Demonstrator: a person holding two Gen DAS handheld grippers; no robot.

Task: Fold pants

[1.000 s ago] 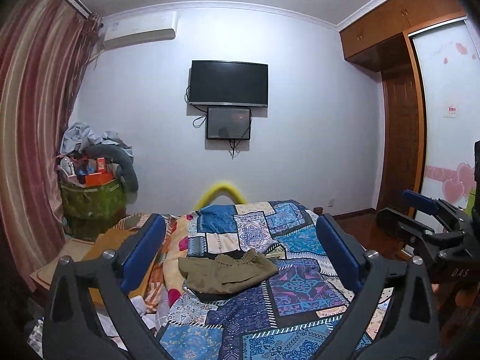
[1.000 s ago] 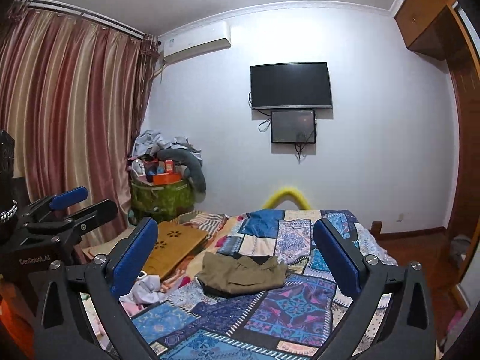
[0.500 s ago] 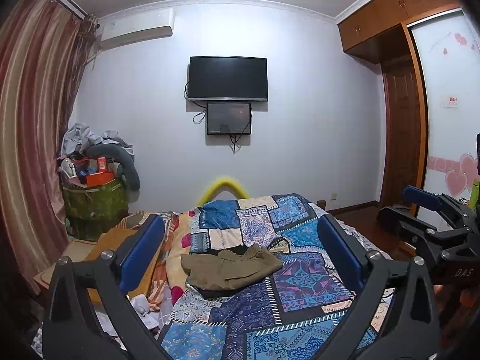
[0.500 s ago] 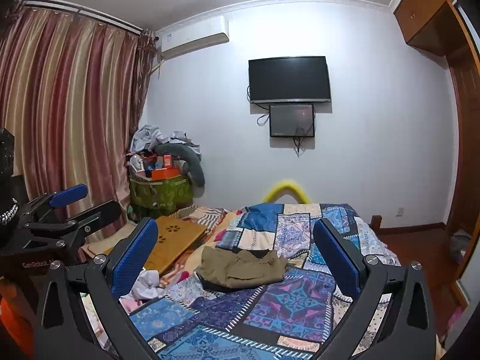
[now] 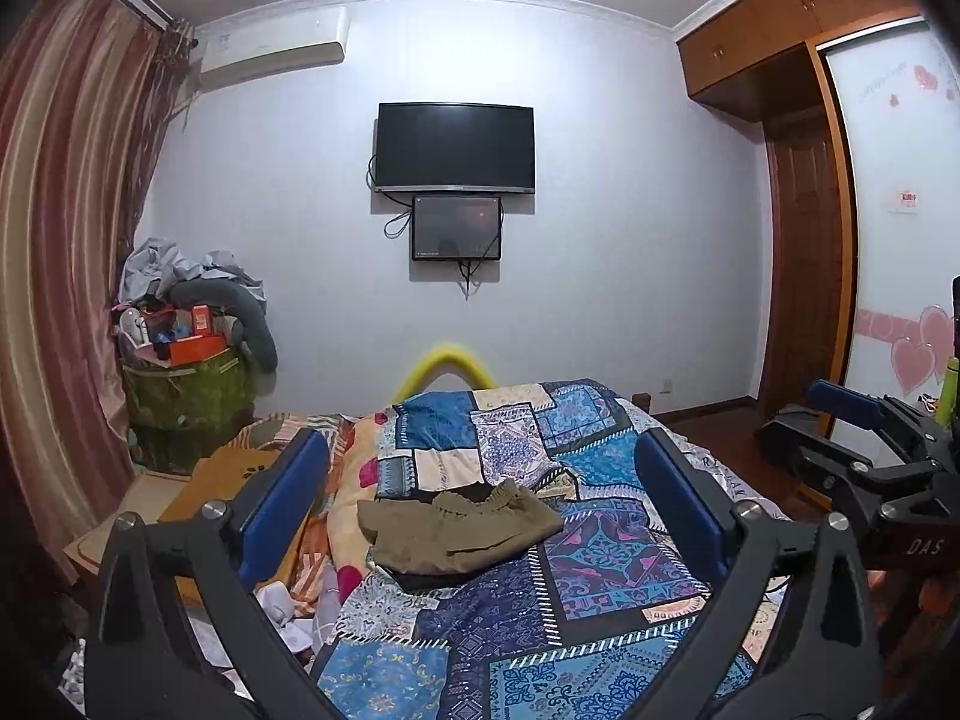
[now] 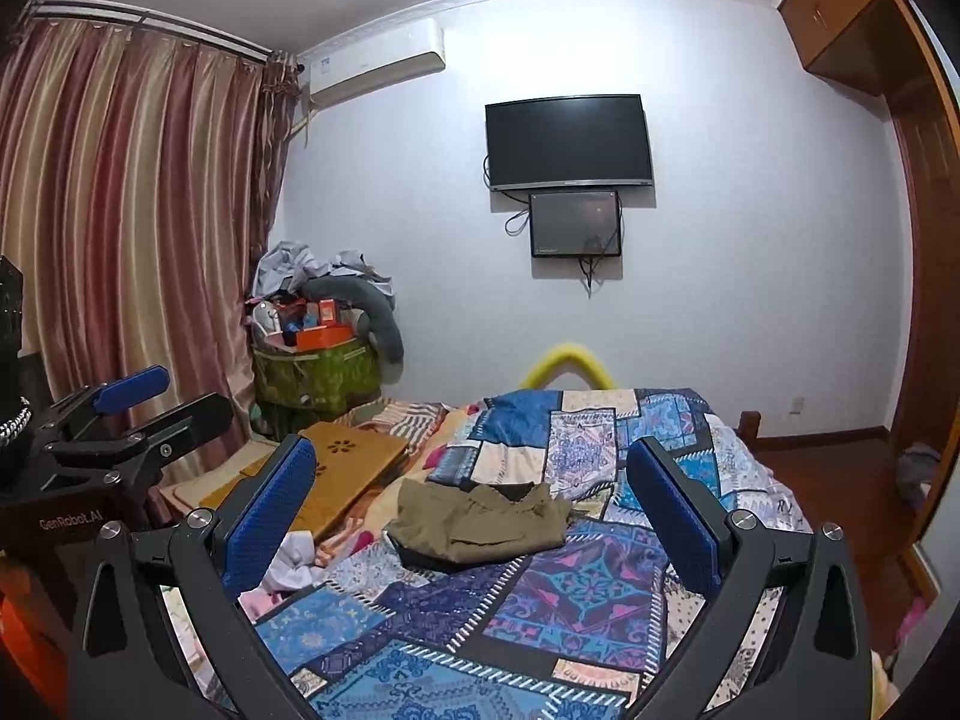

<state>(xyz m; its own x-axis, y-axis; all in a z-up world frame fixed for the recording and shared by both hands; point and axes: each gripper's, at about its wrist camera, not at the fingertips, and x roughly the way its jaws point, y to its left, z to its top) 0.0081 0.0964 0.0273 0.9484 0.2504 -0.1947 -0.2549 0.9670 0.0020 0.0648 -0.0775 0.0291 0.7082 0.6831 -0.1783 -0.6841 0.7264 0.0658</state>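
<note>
Your left gripper (image 5: 480, 492) is held above the near end of the bed, its blue-padded fingers (image 5: 282, 501) spread wide with nothing between them. Your right gripper (image 6: 471, 495) is in the same state: released, fingers far apart, grasping nothing. From the left camera you can see the right gripper off at the right edge, also spread.

The pants (image 5: 456, 525) lie in a loosely folded olive heap on the patchwork quilt (image 5: 600, 588), toward the left side of the bed and well beyond both sets of fingers. A dark strip of fabric shows under the near edge of the heap. In the right camera the pants (image 6: 480, 522) sit between the two blue pads in the picture, but apart from them and farther away.

Left of the bed lies a wooden board (image 6: 354, 462), and beyond it a green bin (image 6: 315, 378) piled with clutter stands by the curtain (image 6: 120, 228). A television (image 5: 455, 147) hangs on the far wall.
</note>
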